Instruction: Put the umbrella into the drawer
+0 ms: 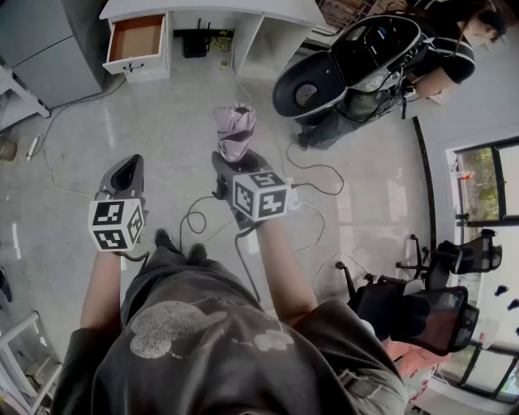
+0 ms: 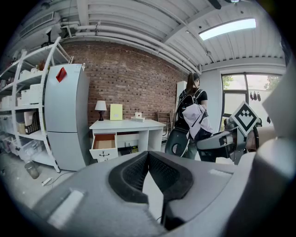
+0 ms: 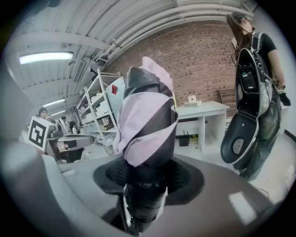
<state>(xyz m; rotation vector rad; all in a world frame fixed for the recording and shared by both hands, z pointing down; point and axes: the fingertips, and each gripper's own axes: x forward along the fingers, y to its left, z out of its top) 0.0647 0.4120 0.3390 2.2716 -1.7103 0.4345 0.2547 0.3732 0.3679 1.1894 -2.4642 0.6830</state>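
A folded purple-and-black umbrella [image 1: 235, 134] stands upright in my right gripper [image 1: 233, 158], whose jaws are shut on its dark handle end. In the right gripper view the umbrella [image 3: 148, 125] fills the middle above the right gripper [image 3: 148, 178]. My left gripper [image 1: 127, 172] hangs to the left of it, apart from the umbrella, with its pads meeting at the tip and nothing between them [image 2: 149, 159]. In the left gripper view the umbrella [image 2: 196, 118] shows at the right. The open wooden drawer [image 1: 136, 38] juts from the white desk [image 1: 268, 16] across the floor; the same drawer [image 2: 104, 141] faces the left gripper.
A person with a black backpack and an open black case [image 1: 349, 65] stands right of the desk. Cables [image 1: 203, 215] trail over the grey floor. A grey fridge [image 2: 64, 115] and white shelves [image 2: 23, 106] stand left of the desk. An office chair [image 1: 454, 255] is at the right.
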